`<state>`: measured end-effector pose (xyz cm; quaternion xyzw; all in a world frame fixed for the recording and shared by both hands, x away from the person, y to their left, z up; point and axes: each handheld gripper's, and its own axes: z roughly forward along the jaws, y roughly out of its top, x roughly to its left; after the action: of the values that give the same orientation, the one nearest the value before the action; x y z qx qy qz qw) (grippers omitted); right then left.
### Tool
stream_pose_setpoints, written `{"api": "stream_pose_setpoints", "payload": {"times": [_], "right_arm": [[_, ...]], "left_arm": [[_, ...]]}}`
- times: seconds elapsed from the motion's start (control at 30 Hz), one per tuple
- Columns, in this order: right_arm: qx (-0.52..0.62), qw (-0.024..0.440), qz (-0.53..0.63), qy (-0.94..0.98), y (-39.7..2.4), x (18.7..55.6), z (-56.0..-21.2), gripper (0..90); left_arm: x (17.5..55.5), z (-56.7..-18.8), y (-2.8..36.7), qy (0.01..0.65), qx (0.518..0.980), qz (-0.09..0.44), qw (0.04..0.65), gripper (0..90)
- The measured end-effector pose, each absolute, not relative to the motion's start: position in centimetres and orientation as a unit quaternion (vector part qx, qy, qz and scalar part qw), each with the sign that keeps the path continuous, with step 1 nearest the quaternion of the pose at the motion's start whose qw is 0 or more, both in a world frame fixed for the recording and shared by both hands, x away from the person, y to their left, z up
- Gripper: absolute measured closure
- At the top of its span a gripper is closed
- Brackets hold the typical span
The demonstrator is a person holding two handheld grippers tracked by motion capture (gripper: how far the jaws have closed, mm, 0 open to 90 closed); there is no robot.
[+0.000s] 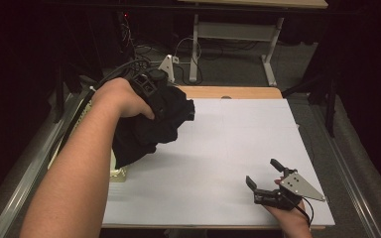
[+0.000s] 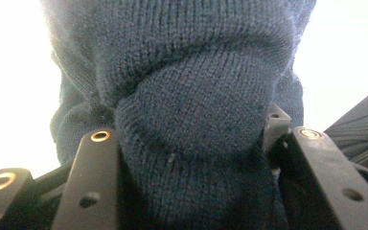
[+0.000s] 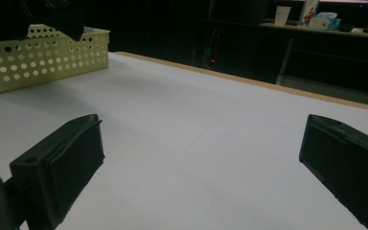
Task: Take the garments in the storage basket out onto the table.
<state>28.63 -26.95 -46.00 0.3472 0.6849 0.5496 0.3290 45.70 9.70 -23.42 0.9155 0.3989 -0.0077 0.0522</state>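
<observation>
A dark knitted garment (image 1: 149,126) hangs bunched from my left gripper (image 1: 154,91) above the table's left edge, over a pale yellow perforated basket (image 1: 118,172). In the left gripper view the navy knit (image 2: 191,110) fills the space between the two jaws, which are shut on a thick fold of it. My right gripper (image 1: 264,173) rests low at the near right of the white table top (image 1: 228,134), its jaws wide apart with nothing between them. The right gripper view looks across the bare surface between its fingertips (image 3: 62,167) toward the basket (image 3: 43,62).
The basket stands at the table's left edge, mostly hidden under the garment and my left forearm. A wooden strip (image 1: 228,92) borders the far edge. Beyond it are a desk frame (image 1: 238,34) and cables on the floor. A metal rail (image 1: 30,173) runs along the left.
</observation>
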Motion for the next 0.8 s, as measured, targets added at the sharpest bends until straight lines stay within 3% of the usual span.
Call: {"api": "stream_pose_setpoints", "payload": {"times": [0.8], "right_arm": [[0.346,0.330,0.556,0.680,-27.4,28.4,-45.7,2.0]], "left_arm": [[47.0,-25.7,4.0,0.370,0.925,-0.010,0.082,50.7]]}}
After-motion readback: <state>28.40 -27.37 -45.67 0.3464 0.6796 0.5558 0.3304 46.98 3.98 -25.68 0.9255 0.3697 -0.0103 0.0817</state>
